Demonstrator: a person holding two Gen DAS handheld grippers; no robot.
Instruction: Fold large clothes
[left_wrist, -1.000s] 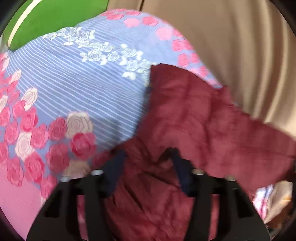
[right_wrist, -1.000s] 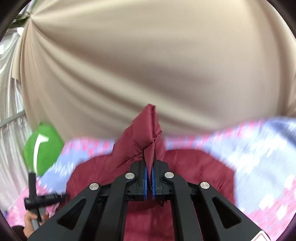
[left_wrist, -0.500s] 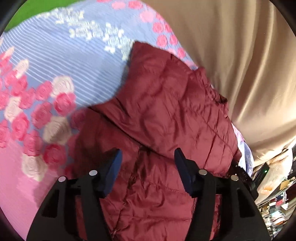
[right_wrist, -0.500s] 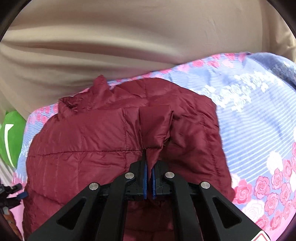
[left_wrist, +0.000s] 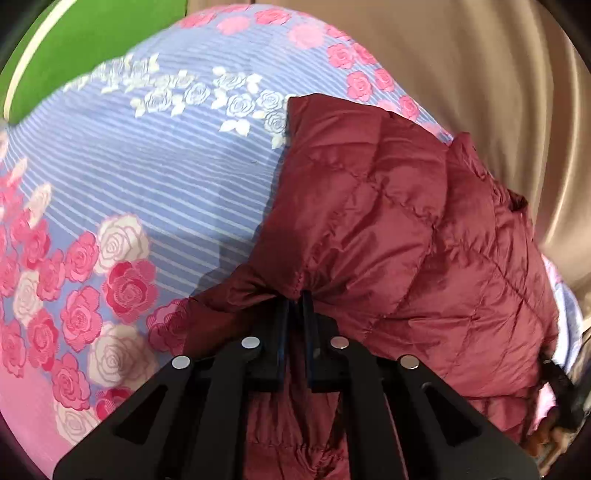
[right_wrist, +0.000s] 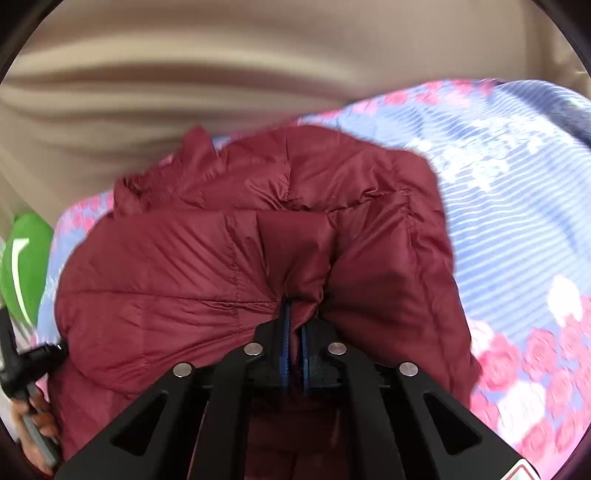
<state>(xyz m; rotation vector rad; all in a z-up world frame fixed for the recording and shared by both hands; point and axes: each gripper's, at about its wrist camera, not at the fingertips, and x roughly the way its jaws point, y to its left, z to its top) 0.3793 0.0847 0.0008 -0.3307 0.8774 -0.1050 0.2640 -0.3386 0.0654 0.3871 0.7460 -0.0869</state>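
On bed (left_wrist: 155, 177), maroon jacket (left_wrist: 388, 221) half-folded: left gripper (left_wrist: 294, 306) jaws closing on near edge, right gripper (right_wrist: 294, 314) clamped on fold; lift both evenly.

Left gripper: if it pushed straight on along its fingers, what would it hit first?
The jacket. The left gripper is closing on a fold of it already, so further travel presses deeper into the padded bulk just ahead; the bedsheet probably lies beneath, though depth is unclear.

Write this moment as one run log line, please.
left gripper: closing on dark red quilted jacket | right gripper: shut on jacket | surface: floral striped bedsheet
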